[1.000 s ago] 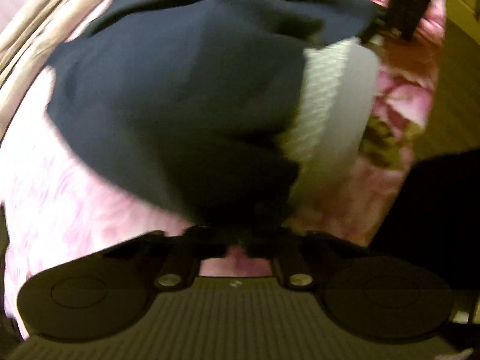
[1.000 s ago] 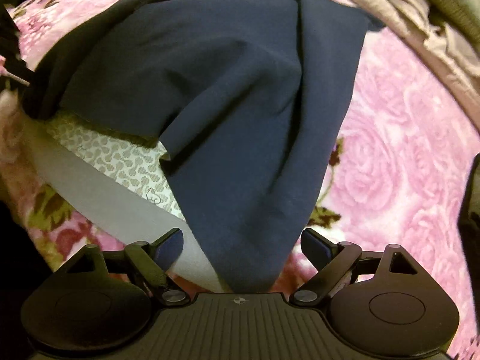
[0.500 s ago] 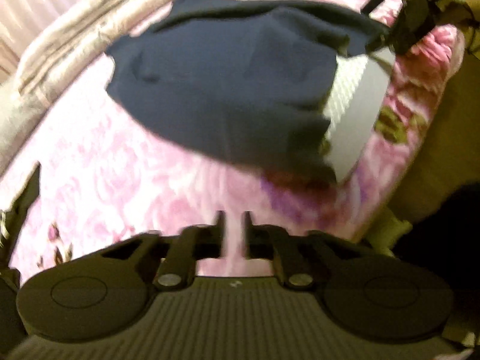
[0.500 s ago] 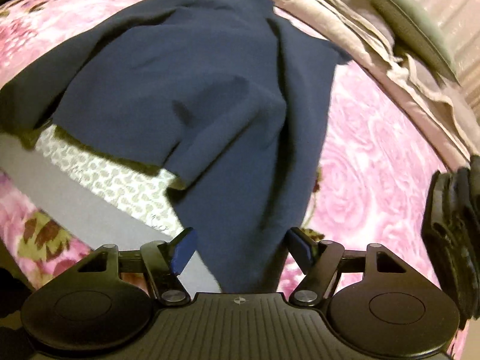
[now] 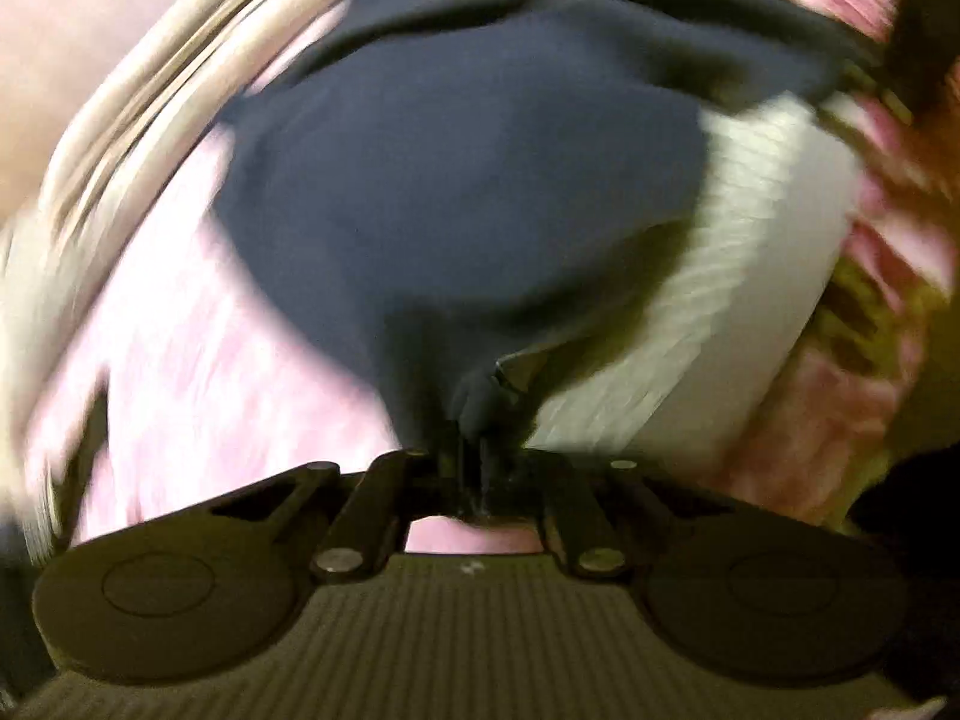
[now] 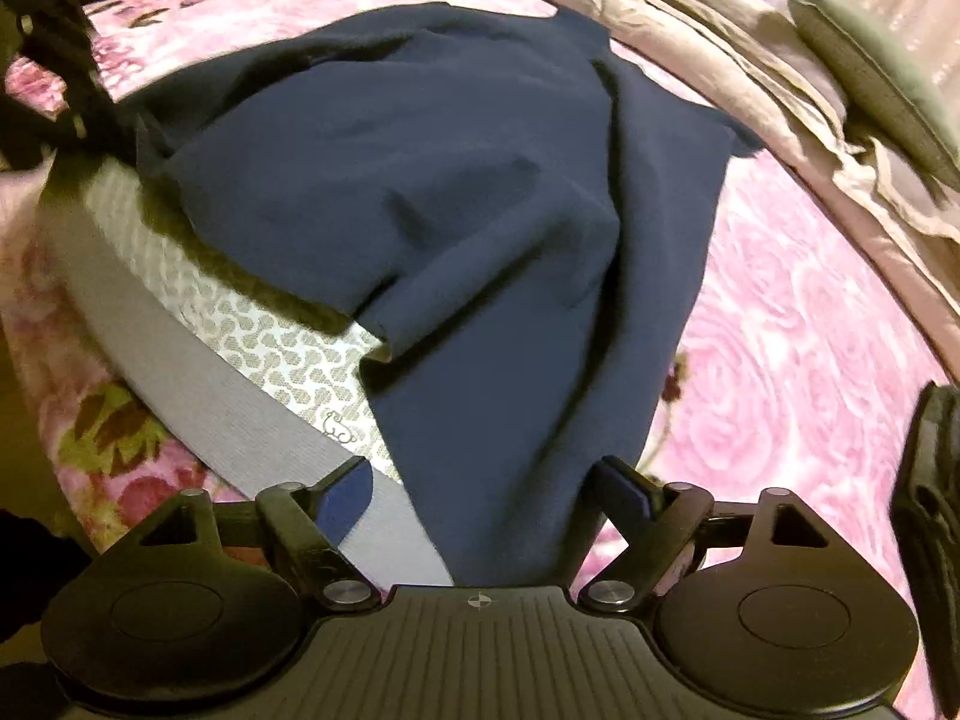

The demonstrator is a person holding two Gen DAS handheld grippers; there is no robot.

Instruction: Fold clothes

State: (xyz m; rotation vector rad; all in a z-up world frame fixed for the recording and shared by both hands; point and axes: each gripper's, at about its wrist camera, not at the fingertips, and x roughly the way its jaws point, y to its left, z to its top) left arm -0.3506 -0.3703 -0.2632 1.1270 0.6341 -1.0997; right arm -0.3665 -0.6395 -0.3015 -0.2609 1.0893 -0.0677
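Note:
A dark navy garment [image 6: 432, 180] lies spread on a pink rose-patterned bedspread [image 6: 798, 360], partly over a white patterned mat with a grey border [image 6: 198, 354]. My left gripper [image 5: 471, 450] is shut on a bunched edge of the navy garment [image 5: 456, 204]; this view is blurred by motion. My right gripper [image 6: 492, 480] is open, its blue-padded fingers [image 6: 345, 495] standing on either side of the garment's near edge without pinching it.
Beige bedding [image 6: 720, 48] and a green cushion [image 6: 870, 66] lie along the far edge of the bed. A dark object [image 6: 927, 516] sits at the right edge. The mat [image 5: 738, 300] also shows in the left wrist view. More dark clothing [image 6: 54, 60] lies far left.
My left gripper, shut and clear of the cloth half a second ago, is now closed on the garment's edge. My right gripper has drawn back slightly and stays open.

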